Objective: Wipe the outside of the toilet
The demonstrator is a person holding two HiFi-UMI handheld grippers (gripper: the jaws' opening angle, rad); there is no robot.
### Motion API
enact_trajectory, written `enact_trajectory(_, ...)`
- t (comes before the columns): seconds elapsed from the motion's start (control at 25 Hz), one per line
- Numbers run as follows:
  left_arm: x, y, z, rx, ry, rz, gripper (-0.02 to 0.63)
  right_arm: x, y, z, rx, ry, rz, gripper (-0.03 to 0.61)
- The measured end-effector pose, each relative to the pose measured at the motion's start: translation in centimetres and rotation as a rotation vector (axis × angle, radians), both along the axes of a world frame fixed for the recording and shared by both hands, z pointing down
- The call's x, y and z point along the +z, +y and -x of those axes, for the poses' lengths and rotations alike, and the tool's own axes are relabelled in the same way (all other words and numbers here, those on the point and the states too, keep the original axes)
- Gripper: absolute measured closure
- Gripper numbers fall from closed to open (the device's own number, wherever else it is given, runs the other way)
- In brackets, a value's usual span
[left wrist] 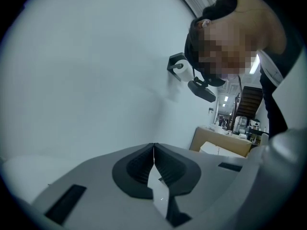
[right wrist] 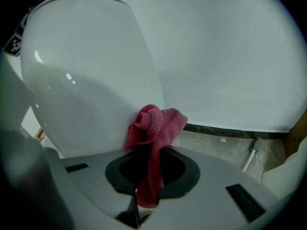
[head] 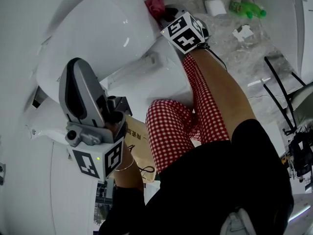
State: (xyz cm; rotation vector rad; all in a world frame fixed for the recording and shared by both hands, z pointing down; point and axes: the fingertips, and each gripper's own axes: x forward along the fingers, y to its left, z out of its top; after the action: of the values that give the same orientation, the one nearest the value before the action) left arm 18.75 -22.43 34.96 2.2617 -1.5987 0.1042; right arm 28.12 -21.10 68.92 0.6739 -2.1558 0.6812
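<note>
The white toilet fills the upper left of the head view. My right gripper, under its marker cube, reaches behind the toilet's far side. It is shut on a pink-red cloth whose bunched end presses against the glossy white outside of the bowl. A tail of the cloth hangs down between the jaws. My left gripper is held up in front of the toilet's near side, away from it. Its jaws are shut with nothing in them and aim at a white wall.
A green bottle and a white container lie on the grey marble floor behind the toilet. A black metal frame stands at the right. The person's leg in red checked trousers kneels beside the toilet. A toilet-roll holder hangs on the wall.
</note>
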Motion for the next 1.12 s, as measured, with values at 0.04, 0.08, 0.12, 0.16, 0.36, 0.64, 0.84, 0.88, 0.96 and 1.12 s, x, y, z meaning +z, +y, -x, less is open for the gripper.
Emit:
enact_trajectory(0.04,0.1,0.0,0.0,0.002,-0.003,0.005,0.603,0.1,0.1,0.0,-0.003,0.003,-0.002,0.518)
enact_trajectory(0.08,0.2,0.0,0.0,0.004,-0.004,0.011,0.603,0.1,0.2,-0.1,-0.004,0.005,-0.004,0.518)
enact_trajectory(0.12,0.2,0.1,0.0,0.003,-0.005,0.016,0.603,0.2,0.2,-0.2,-0.002,0.004,-0.005,0.518)
enact_trajectory(0.16,0.2,0.1,0.1,0.001,-0.004,0.019,0.603,0.1,0.2,-0.3,0.004,0.002,-0.007,0.518)
enact_trajectory(0.36,-0.4,0.7,0.3,-0.018,0.003,0.013,0.603,-3.0,-1.7,-2.0,0.111,-0.052,-0.093,0.518)
enact_trajectory(0.64,-2.2,1.6,0.2,-0.063,-0.013,-0.027,0.603,-11.3,-4.4,-3.7,0.192,-0.187,-0.243,0.518)
enact_trajectory(0.84,-4.7,2.8,2.2,-0.160,-0.045,-0.076,0.603,-17.2,-4.8,-4.5,0.201,-0.276,-0.330,0.518)
enact_trajectory(0.88,-5.3,3.2,2.5,-0.178,-0.045,-0.085,0.603,-18.4,-4.8,-4.5,0.199,-0.298,-0.344,0.518)
enact_trajectory(0.96,-6.4,4.1,2.6,-0.202,-0.050,-0.102,0.603,-21.0,-4.6,-4.5,0.189,-0.342,-0.368,0.518)
enact_trajectory(1.12,-9.1,6.4,1.8,-0.227,-0.085,-0.125,0.603,-25.9,-3.2,-4.7,0.138,-0.415,-0.406,0.518)
